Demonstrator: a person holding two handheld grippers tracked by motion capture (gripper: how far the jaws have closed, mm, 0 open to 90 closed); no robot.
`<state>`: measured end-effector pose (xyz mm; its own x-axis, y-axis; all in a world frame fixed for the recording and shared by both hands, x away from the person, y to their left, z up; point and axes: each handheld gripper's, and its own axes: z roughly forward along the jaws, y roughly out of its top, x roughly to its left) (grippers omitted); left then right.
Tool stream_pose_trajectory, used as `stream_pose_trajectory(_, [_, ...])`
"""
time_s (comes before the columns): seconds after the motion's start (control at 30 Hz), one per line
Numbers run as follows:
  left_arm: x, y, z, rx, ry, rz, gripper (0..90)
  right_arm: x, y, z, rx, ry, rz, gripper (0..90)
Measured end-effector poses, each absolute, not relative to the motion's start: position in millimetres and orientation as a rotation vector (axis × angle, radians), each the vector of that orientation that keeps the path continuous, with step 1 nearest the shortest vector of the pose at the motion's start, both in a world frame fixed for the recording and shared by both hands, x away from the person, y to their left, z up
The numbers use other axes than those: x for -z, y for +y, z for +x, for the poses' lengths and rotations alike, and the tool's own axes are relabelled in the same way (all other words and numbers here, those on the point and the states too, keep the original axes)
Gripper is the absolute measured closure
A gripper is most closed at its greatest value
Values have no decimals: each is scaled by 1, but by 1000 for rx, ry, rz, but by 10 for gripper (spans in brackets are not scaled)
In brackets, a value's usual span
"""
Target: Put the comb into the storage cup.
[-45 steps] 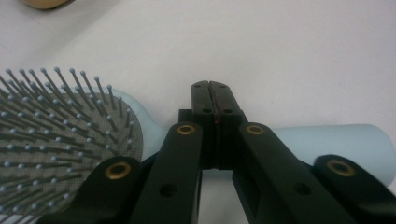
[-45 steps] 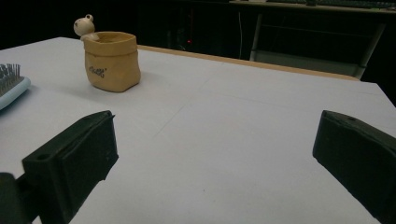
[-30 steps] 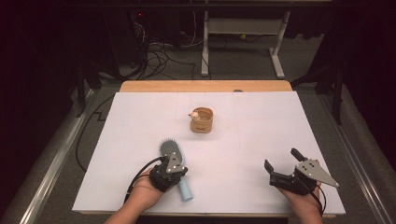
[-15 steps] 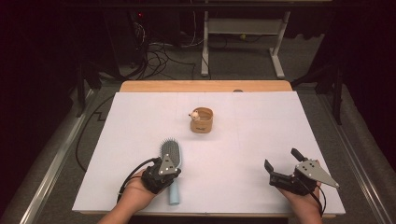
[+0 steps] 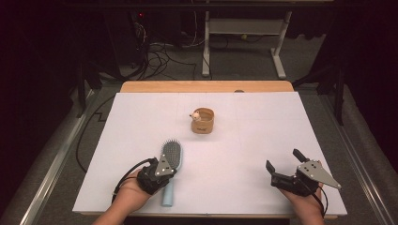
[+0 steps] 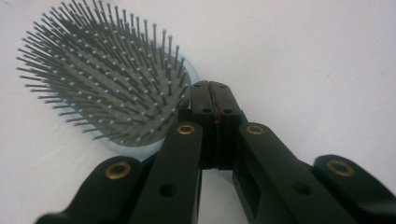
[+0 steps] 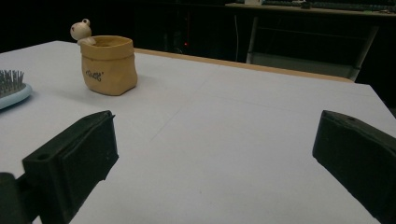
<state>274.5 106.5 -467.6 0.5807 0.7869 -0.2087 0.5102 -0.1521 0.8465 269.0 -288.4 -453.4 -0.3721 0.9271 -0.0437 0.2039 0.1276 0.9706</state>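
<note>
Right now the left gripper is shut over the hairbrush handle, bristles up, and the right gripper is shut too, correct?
Not quite. The right gripper is open: the right gripper view shows its jaws wide apart over bare table. The left gripper is shut above the bristles-up hairbrush, as you said.

Small dark handwritten-style lettering on front of tan sack-shaped pot (image 7: pixel 108 65), low on its left side in right gripper view; too small and blurred to read with certainty. Same mark appears as dark smudge on pot in high view. No other text, label, number or sign readable.
</note>
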Motion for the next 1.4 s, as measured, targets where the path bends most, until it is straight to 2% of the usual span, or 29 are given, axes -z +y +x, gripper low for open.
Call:
stream_pose_trajectory(0.37, [483, 89, 269, -341, 1043, 1887, 900, 454, -288, 269, -1289, 1700, 1106, 7])
stream_pose_trajectory(0.9, [480, 124, 276, -364, 1109, 1860, 900, 454, -288, 270, -1287, 1704, 1107, 7])
stream_pose_trajectory(1.2, [466, 134, 277, -274, 1134, 1668, 900, 454, -288, 270, -1293, 1702, 1113, 10])
stream_pose_trajectory(1.4, [454, 153, 272, -276, 1130, 1483, 900, 454, -289, 270, -1297, 1697, 1119, 10])
